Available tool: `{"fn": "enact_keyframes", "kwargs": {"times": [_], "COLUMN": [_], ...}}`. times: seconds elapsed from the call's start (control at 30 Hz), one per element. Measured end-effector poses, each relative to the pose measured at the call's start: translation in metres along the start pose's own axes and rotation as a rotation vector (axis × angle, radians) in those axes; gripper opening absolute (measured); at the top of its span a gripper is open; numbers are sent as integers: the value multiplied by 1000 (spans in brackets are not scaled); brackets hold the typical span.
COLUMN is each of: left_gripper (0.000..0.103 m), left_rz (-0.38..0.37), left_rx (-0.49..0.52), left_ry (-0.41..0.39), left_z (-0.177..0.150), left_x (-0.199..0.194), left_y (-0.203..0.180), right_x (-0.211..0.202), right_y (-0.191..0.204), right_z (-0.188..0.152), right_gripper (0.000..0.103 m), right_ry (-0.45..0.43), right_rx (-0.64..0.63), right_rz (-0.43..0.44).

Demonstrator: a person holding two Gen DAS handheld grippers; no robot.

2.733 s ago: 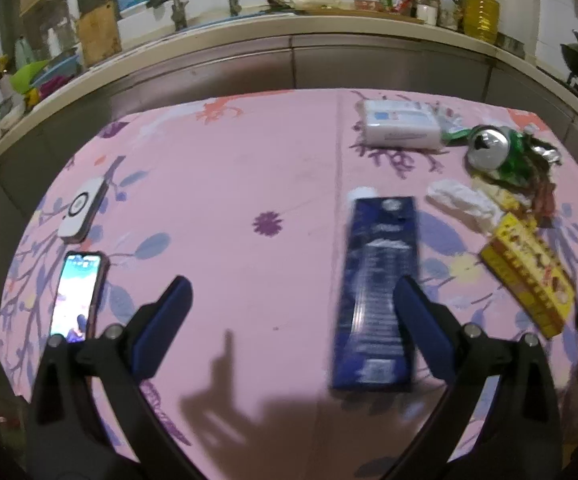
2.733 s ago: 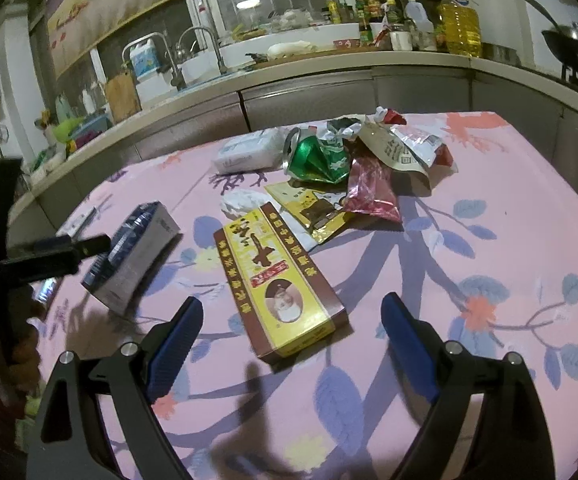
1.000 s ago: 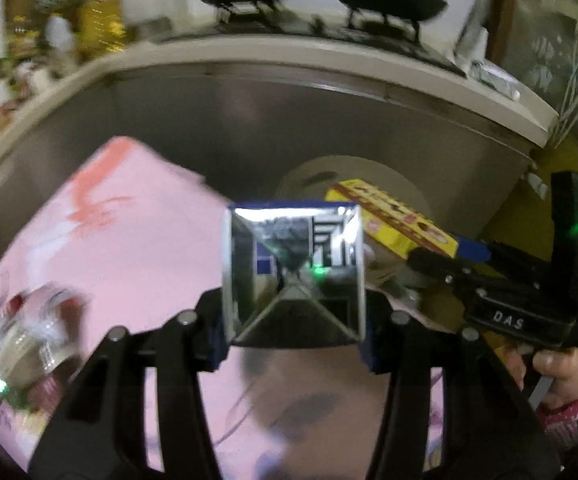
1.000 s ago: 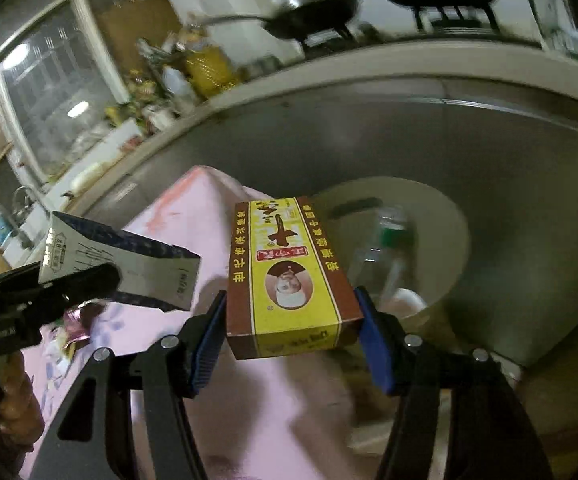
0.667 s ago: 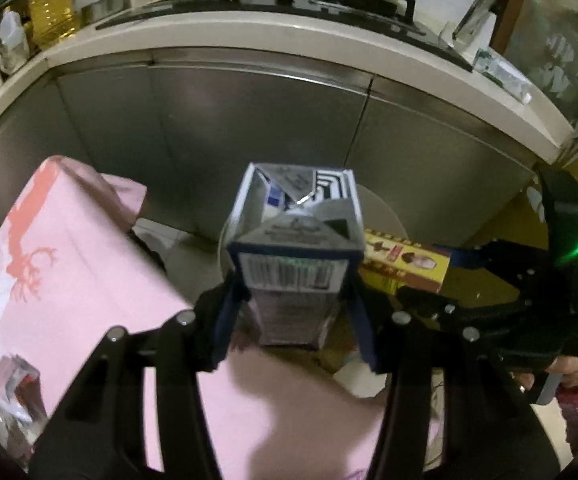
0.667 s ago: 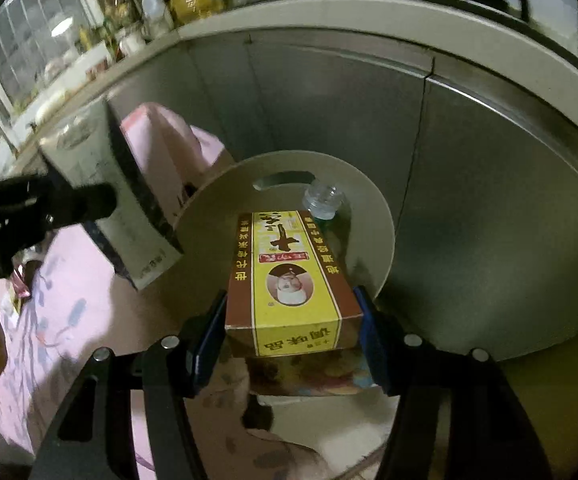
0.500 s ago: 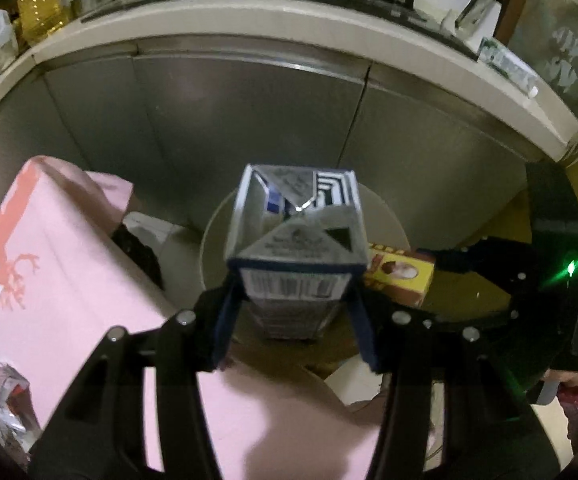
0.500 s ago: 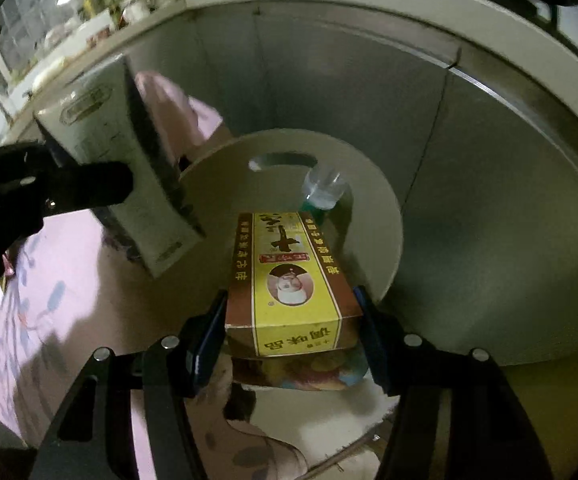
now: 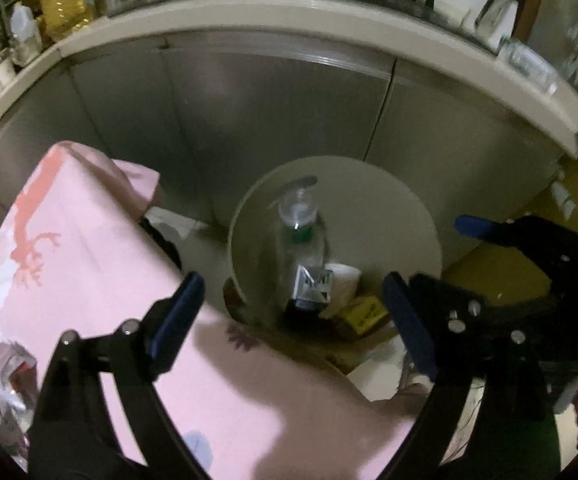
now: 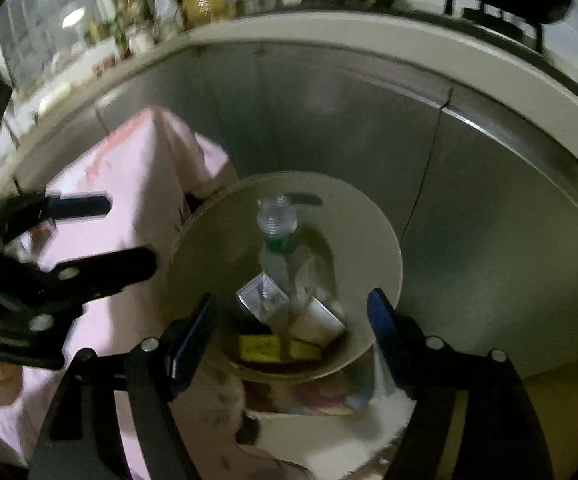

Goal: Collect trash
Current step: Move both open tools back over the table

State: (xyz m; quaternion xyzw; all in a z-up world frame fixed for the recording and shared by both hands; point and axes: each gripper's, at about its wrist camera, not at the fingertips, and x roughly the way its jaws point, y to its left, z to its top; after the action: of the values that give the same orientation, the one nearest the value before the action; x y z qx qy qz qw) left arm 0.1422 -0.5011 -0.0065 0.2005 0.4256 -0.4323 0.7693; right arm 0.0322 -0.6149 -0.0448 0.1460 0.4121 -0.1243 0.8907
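L gripper (image 9: 291,308) spread wide, nothing betw. its blue pads; R gripper (image 10: 291,318) likewise wide open & empty. Both hang over the mouth of the round bin (image 9: 421,216), which stands on the floor at the table corner, against the steel cabinet fronts (image 9: 281,100). Judged: both held above the opening so whatever is let go drops straight in, not onto floor. Trash now inside bin: 1 clear bottle (image 9: 299,224) w/ green band, leaning neck-up along the wall; 1 dark carton (image 9: 309,288), foil end up, beside it; 1 yellow box (image 10: 277,347) lower down; 1 white cup-like item (image 10: 321,322), prob. paper. So 4 items counted, poss. more hidden below. Pink cloth (image 9: 89,272) covers table at left; a few crumpled wrappers (image 9: 5,368) at far left edge, count unclear, prob. next to fetch.
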Motion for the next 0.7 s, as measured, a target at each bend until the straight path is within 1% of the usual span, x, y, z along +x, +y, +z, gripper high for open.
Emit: {"fn": "enact_keyframes", "kwargs": {"times": [0.03,0.13,0.23,0.33,0.37,0.5,0.7], "left_gripper": [87,87,87,87,87,87,87], "left_rz": [-10,-26,-6,16,31,94,188], "left_rx": [-12,-36,-58,-84,-94,-140,-256], "left_ry": [-26,-77,-138,-159,-167,-191,-201], "left_z": [-6,-22,-51,-76,-89,-138,-216], "left_x": [-14,-44,-79,-103,-112,-142,-180], "left_y": [3,12,26,40,47,76,129], "right_x": [-7,-19,-31,-35,-36,-35,-23], "right_y": [-1,2,15,35,43,88,166], "right_z": [-1,0,-4,-4,-5,-10,-21], "right_gripper": [74,74,74,74,74,74,74], "right_ry": [-26,-69,-110,-135,-139,-129,-94], "right_rx": [33,88,115,120,120,92,-2], "right_rz": [21,72,121,172,189,269,339]}}
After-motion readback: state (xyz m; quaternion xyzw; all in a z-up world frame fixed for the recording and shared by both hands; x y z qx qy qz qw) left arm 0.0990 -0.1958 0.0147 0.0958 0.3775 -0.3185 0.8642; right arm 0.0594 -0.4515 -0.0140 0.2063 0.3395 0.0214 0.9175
